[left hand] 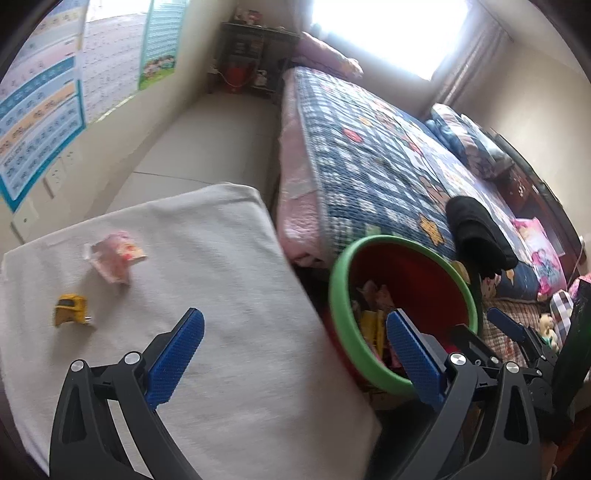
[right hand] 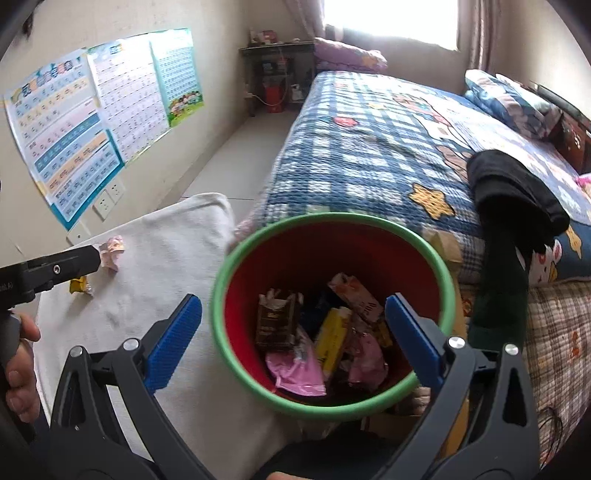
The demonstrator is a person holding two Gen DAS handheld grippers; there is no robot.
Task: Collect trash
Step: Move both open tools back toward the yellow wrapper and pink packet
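The right gripper [right hand: 293, 317] is hanging just above the red bin with a green rim [right hand: 448, 291], its blue pads spread wide with nothing between them. One pad is sitting over the white cloth [right hand: 177, 258], the other over the bin's mouth. Inside the bin, a heap of wrappers is lying: a pink packet [right hand: 295, 373], a yellow packet [right hand: 332, 336], a dark brown carton [right hand: 275, 325] and a white and orange box [right hand: 356, 295]; their printing is too blurred to read.

The left gripper [left hand: 295, 343] is also standing wide and empty, straddling the cloth's edge and the bin's rim. In the right wrist view, a hand [right hand: 20, 373] is gripping its handle at the left edge.

Farther along the cloth, two pieces of trash are waiting: a crumpled yellow wrapper [left hand: 71, 309] and, beyond it, a pink and white wrapper [left hand: 112, 260], lying apart from each other.

Past the bin, a bed with a blue checked quilt [right hand: 354, 155] is carrying a black garment [right hand: 513, 192]. Learning charts [right hand: 74, 136] are hanging on the left wall, their text unreadable, above wall sockets [right hand: 109, 197]. A dark shelf [right hand: 277, 70] is standing in the far corner beneath a bright window [right hand: 391, 22].
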